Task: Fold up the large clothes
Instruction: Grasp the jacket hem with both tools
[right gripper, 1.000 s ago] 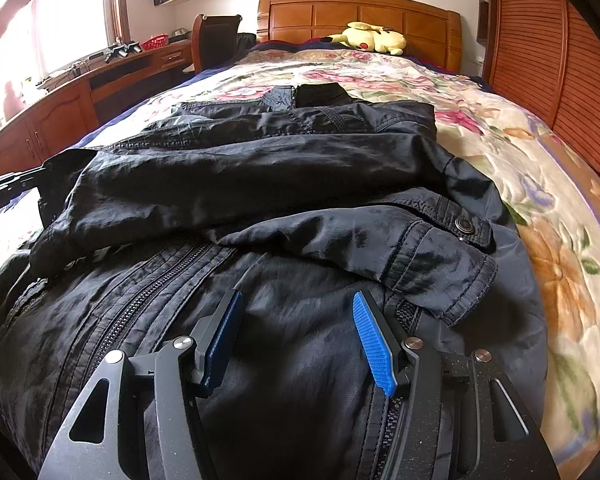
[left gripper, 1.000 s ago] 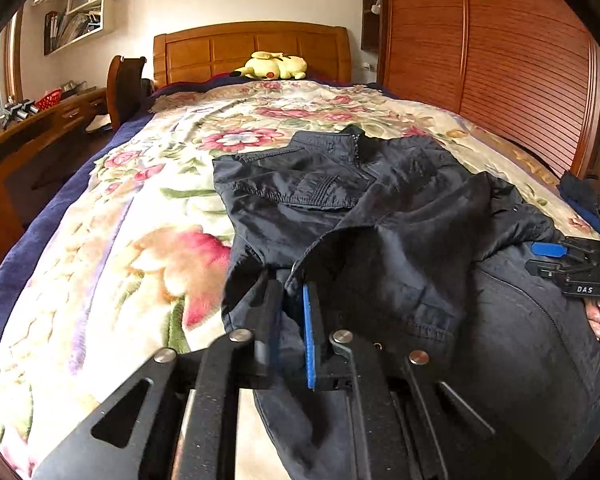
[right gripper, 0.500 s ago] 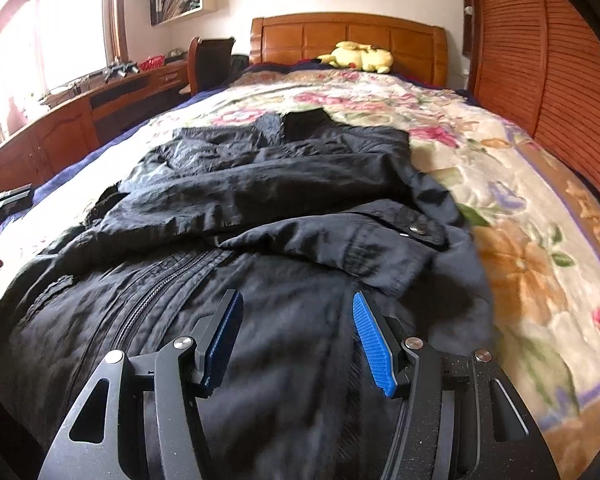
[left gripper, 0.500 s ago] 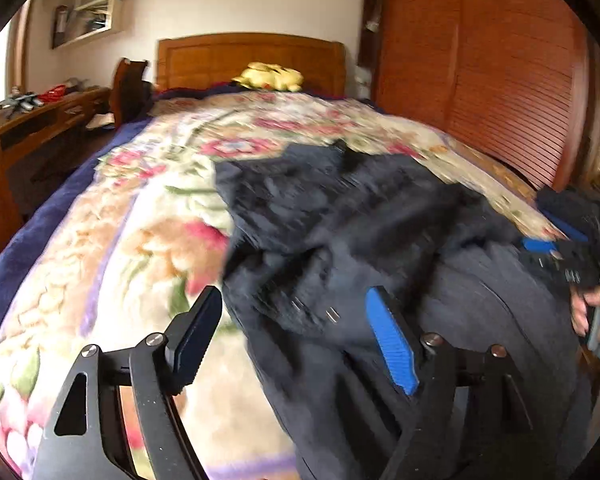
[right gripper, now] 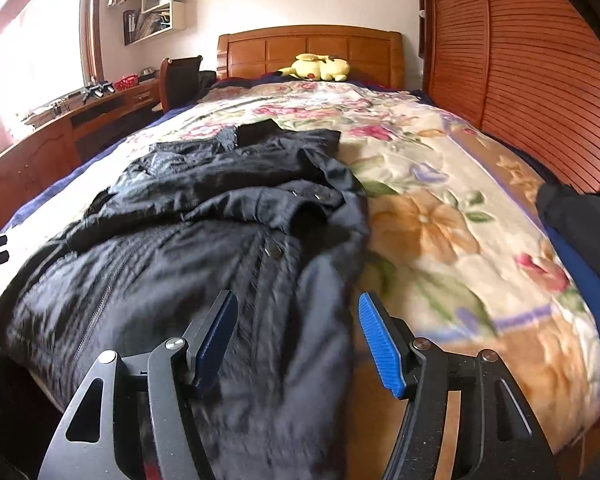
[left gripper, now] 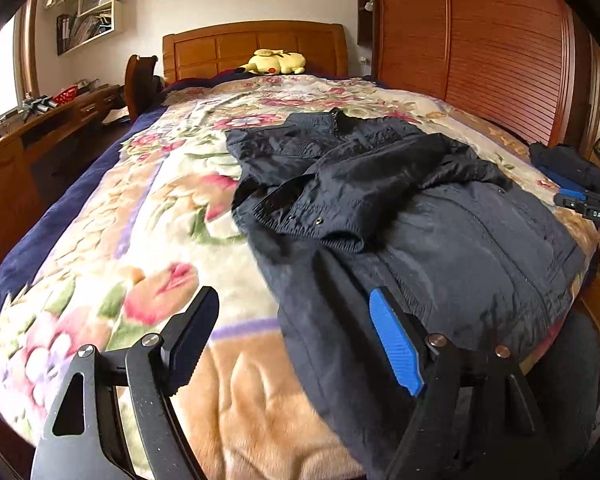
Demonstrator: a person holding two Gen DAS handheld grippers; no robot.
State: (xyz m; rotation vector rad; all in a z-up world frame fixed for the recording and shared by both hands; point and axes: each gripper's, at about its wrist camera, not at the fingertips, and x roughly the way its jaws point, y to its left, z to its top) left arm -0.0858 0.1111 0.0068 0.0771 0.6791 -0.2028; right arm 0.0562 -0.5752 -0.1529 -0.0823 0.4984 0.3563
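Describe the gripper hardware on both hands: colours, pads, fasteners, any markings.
Both alike: the left gripper and the right gripper have black cut-out linkage arms, silver pivot screws and ribbed blue pads on the fingers. White "DAS" lettering marks the right one's body, seen from the left wrist.

Readable text: 1 label only.
"DAS" in white letters on the black body of the right gripper (left gripper: 592, 210), seen at the right edge of the left wrist view. Spines and papers on the wall shelf (left gripper: 88, 20) too small to read; nothing legible in the right wrist view.
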